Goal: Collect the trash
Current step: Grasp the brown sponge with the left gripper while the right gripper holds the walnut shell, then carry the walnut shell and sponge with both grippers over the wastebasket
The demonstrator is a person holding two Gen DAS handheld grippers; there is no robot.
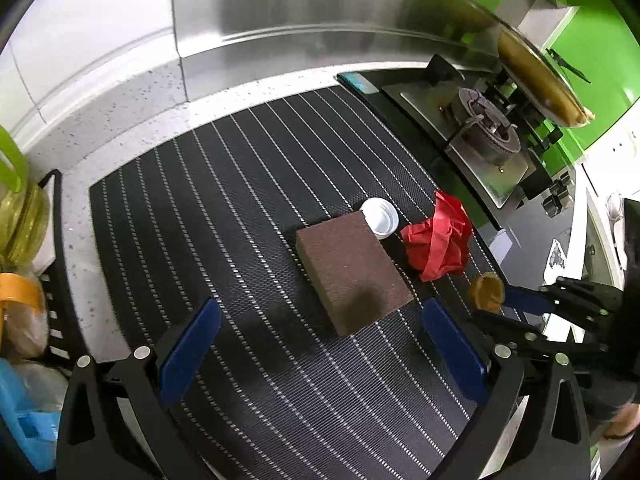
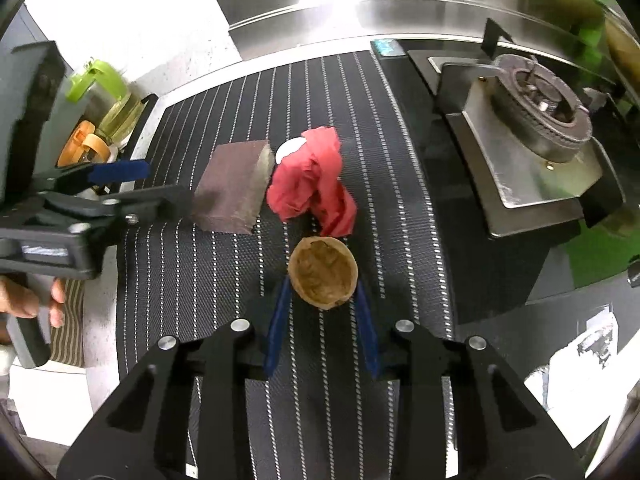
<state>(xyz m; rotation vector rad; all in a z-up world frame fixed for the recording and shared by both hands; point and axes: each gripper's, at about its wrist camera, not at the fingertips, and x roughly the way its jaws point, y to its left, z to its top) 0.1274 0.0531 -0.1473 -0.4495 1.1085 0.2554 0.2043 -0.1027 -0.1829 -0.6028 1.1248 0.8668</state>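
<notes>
Blue-padded, the left gripper [image 1: 320, 344] points steeply down over the striped mat [image 1: 200, 208], fingers spread around nothing, just short of the brown sponge [image 1: 352, 272]. The right gripper [image 2: 322, 312], also angled down, pinches a walnut shell [image 2: 322, 276] beside the red paper [image 2: 312, 184].

Striped mat [image 1: 240, 208] carries sponge block [image 1: 352, 272], white cap [image 1: 380, 216], red paper [image 1: 440, 240].

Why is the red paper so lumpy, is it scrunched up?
Yes, scrunched. The red paper sits in a crumpled, creased ball on the striped mat, not spread flat, beside the brown block.
</notes>
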